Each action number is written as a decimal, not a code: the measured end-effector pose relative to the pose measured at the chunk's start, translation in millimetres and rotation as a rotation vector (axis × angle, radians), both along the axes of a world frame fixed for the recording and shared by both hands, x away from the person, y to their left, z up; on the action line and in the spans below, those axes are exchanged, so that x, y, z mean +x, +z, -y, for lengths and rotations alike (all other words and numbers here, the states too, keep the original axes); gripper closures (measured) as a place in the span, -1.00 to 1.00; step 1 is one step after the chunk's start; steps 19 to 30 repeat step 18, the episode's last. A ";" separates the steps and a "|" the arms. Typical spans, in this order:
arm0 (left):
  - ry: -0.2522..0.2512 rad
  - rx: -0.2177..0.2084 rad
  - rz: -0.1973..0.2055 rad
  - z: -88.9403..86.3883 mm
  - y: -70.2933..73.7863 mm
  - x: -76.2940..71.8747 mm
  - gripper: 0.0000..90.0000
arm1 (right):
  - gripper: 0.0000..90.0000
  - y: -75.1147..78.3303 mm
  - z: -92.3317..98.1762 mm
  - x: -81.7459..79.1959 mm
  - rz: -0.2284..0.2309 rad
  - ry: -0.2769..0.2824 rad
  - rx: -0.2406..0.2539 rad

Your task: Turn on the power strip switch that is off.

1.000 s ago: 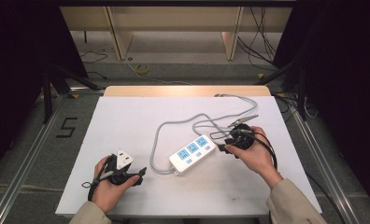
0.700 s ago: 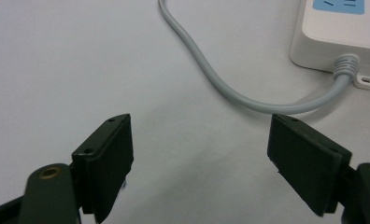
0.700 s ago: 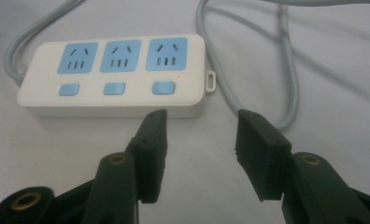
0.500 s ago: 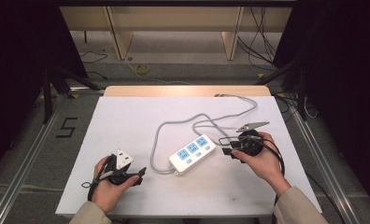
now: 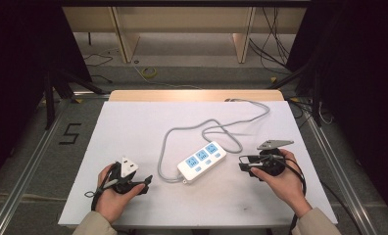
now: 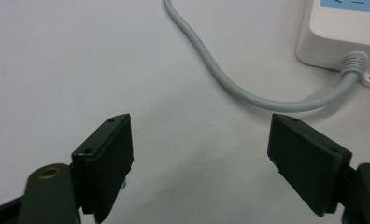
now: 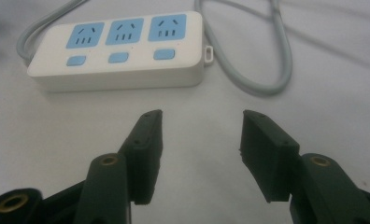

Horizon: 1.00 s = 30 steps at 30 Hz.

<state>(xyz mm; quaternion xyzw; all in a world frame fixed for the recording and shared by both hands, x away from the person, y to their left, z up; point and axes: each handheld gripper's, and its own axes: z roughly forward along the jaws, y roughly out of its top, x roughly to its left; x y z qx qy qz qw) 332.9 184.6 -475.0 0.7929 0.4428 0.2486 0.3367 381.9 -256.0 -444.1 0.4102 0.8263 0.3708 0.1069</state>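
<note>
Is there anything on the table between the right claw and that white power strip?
No. The high view shows bare white table between the right claw and the power strip; the right gripper view shows the same bare gap.

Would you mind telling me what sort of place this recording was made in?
Probably a lab or recording bay rather than a home: a white table on a metal frame, loose cables on a bare floor with a taped number 5, and dark curtains around it.
</note>
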 end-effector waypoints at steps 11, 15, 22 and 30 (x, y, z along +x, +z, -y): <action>0.001 0.001 0.002 0.1 -1.3 0.7 -0.51 | 0.10 -12.8 12.2 -22.7 0.011 -0.014 0.014; 0.000 0.002 -0.004 -0.2 -2.3 1.6 -0.52 | 0.10 -15.0 14.2 -24.0 0.011 -0.014 0.016; 0.006 -0.003 -0.012 -1.7 -4.2 3.5 -0.52 | 0.10 -16.0 15.1 -24.4 0.011 -0.014 0.018; 0.006 -0.003 -0.012 -1.7 -4.2 3.5 -0.52 | 0.10 -16.0 15.1 -24.4 0.011 -0.014 0.018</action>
